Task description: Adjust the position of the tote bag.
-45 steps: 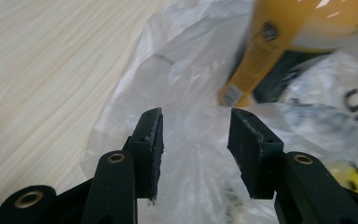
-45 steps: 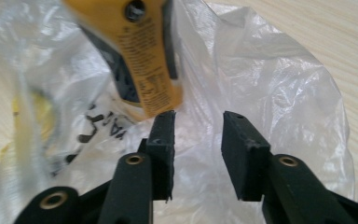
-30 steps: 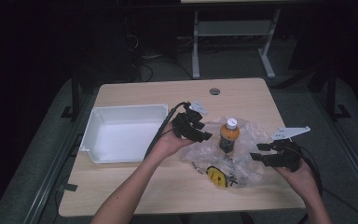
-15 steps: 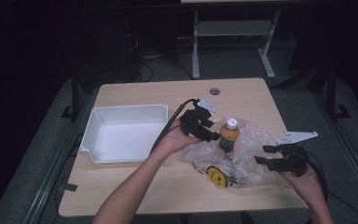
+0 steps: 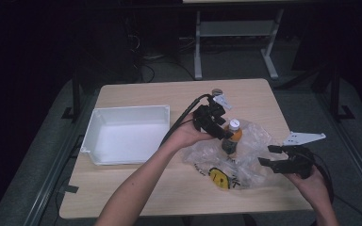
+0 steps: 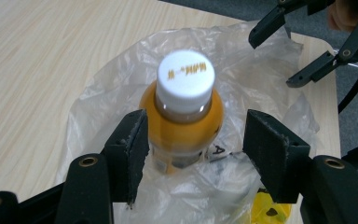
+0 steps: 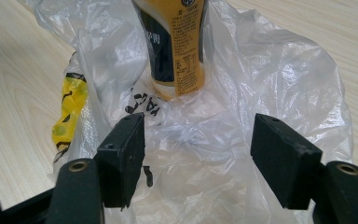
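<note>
An orange drink bottle [image 5: 231, 136] with a white cap [image 6: 185, 74] stands upright in a crumpled clear plastic bag [image 5: 235, 155] on the wooden table [image 5: 136, 188]. My left gripper [image 5: 219, 129] is open, its jaws standing either side of the bottle [image 6: 182, 121] just below the cap, apart from it. At the bag's right edge my right gripper [image 5: 271, 155] is open and points left. Its jaws hover over the bag [image 7: 279, 79], with the bottle [image 7: 175, 46] beyond them. The bag carries a yellow print [image 5: 218, 178].
A white empty tray [image 5: 99, 127] sits at the table's left. A small round hole [image 5: 216, 92] lies near the far edge. Grey floor and a metal stand [image 5: 235, 33] lie beyond the table.
My left gripper has moved right and down until its jaws stand around the bottle's neck. The right gripper has drifted slightly lower beside the bag.
</note>
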